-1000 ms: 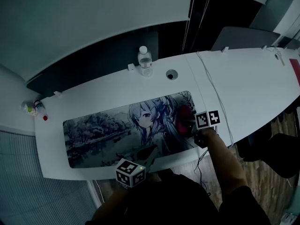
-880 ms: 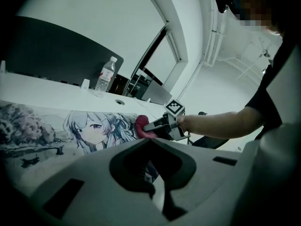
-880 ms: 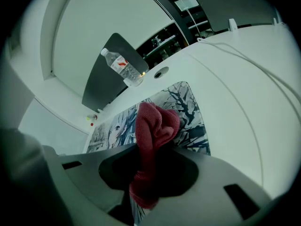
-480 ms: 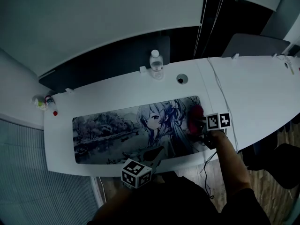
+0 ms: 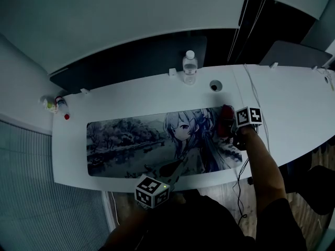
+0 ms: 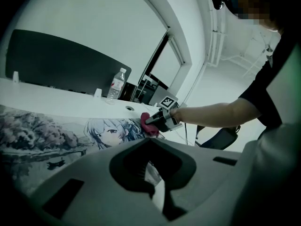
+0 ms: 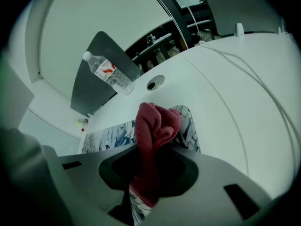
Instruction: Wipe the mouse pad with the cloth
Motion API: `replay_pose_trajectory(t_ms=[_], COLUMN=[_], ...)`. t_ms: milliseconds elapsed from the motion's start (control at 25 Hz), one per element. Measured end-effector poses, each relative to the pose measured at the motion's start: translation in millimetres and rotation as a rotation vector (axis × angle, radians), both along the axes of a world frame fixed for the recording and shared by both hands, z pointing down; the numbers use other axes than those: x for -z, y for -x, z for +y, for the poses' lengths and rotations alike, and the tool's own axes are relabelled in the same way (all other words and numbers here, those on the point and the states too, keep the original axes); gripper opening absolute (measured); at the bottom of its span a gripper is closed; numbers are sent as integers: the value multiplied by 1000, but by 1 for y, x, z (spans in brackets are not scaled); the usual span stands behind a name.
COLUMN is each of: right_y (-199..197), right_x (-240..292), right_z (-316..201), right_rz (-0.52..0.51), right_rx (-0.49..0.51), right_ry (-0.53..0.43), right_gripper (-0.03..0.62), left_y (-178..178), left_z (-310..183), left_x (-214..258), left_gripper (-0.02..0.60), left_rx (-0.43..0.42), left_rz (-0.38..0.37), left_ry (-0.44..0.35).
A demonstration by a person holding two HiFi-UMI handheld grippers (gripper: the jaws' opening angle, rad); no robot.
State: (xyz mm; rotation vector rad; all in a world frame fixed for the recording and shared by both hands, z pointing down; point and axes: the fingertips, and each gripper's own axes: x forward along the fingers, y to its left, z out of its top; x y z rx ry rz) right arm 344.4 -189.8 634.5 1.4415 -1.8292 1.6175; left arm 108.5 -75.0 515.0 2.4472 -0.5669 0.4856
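jaws of the right gripper are clamped on the red cloth, which bunches up out of them in a thick fold and trails down between them. in the head view that bundle rests on the far right corner of the mouse pad, with the gripper's marker cube just to the right of it, over bare desk.

the left gripper has its jaws together with nothing between them. it hangs at the front edge of the desk, near the middle of the pad's front side, and touches neither pad nor cloth as far as i can tell.

the relation that matters is this: the pad is a long printed strip whose long axis runs left to right across the desk, and nearly all of it lies to the left of the cloth. only the right edge and a little printed surface lie beside the jaws. so, in my judgement, wiping has barely covered the right end, and the coming stroke would have to carry the cloth leftward along that long axis. the right hand is the nearer one and already has the cloth; the left is free and could steady the front edge if the pad slides.

a water bottle stands behind the pad on the far side, well apart from the cloth, and a white cable runs over the desk just right of the pad.
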Motion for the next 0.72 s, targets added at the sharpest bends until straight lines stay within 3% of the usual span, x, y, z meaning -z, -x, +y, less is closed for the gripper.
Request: replay_pose_trajectory(t_ms=[240,720], right_y=[31,162], right_x=[1,1], right_z=[-19,-64], right_rz=[-12,8], right_rx=[-9,106], right_ry=[31,53], right_gripper=[110,110], left_y=[39,138], left_z=[-11,-35], left_x=[-1,-10], left_gripper=[6,6], left_rx=[15,96], left_rz=[15,46], left_ry=[11,40])
